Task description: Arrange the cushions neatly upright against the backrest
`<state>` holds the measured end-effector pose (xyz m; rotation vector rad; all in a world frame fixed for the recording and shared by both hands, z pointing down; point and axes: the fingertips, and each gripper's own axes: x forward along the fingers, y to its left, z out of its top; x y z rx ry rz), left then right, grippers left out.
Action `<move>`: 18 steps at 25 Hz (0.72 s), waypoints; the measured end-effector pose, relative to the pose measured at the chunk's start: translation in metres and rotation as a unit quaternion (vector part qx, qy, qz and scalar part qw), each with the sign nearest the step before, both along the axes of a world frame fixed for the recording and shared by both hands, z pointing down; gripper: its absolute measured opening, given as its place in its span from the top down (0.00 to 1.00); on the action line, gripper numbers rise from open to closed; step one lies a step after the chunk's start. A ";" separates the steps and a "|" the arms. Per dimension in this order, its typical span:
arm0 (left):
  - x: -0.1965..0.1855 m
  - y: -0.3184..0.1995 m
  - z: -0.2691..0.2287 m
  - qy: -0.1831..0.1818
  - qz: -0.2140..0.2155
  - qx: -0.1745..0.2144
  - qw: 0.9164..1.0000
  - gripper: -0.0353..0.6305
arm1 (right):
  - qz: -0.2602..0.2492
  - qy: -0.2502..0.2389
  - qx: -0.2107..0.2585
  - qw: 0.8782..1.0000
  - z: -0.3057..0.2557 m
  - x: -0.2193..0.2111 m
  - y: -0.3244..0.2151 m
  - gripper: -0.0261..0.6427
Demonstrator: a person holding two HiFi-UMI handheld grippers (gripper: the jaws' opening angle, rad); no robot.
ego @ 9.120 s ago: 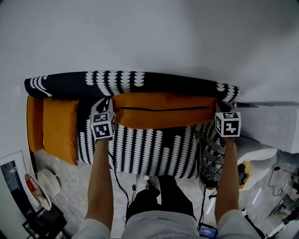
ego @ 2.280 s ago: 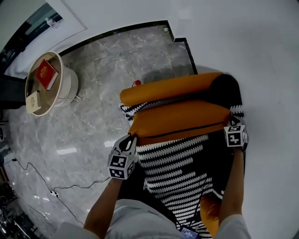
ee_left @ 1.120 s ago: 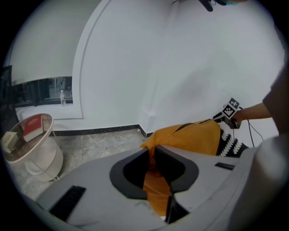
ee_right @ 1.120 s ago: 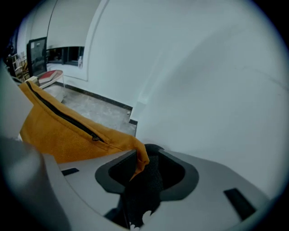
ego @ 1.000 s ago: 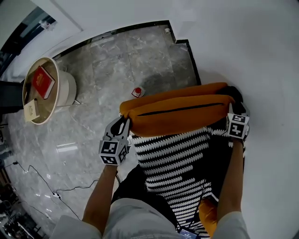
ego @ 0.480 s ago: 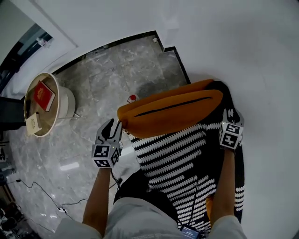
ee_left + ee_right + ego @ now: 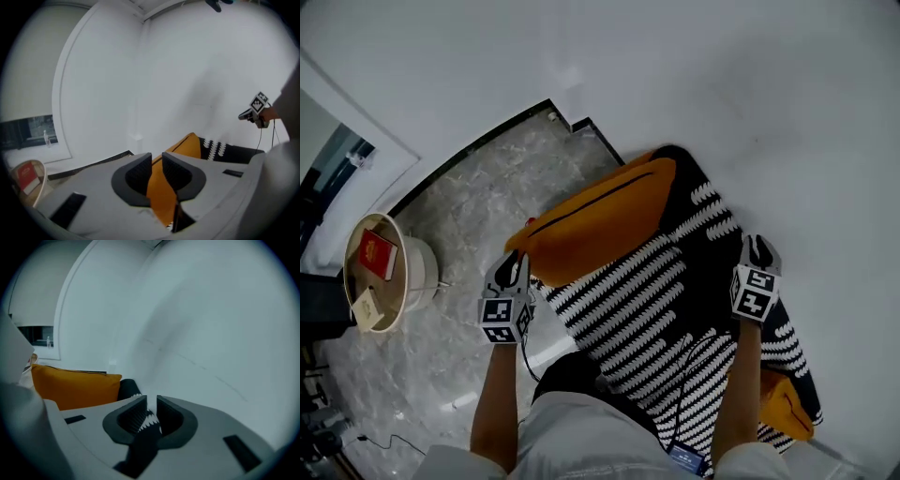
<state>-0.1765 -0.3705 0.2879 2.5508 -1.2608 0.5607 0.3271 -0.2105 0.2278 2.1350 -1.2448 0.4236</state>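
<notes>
1. Step in hand, as we judge it: we are seating the long orange cushion. It is standing on edge at the sofa's end, above centre in the head view, with its far corner by the backrest.
2. Left gripper: the jaws are closing to a narrow slot with the cushion's near corner in it. We are reading this as a pinch.
3. Right gripper: the slot is equally narrow, at the backrest, right of frame. The patterned cover is showing in the slot; we cannot tell whether it is gripped or merely behind.
4. Next, we are expecting to release and then go for the second orange cushion, lower right, which needs standing upright against the backrest.
</notes>
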 end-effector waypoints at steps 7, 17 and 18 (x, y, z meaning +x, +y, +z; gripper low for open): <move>0.099 0.064 -0.040 -0.098 0.160 0.041 0.981 0.92 | 0.094 -0.007 0.005 0.996 -0.053 -0.008 0.177 0.96; 0.215 0.215 -0.135 -0.033 0.321 0.064 0.944 0.92 | 0.161 -0.021 0.036 0.986 -0.123 -0.049 0.393 0.96; 0.217 0.231 -0.145 -0.033 0.335 0.069 0.939 0.92 | 0.165 -0.019 0.039 0.985 -0.132 -0.056 0.409 0.96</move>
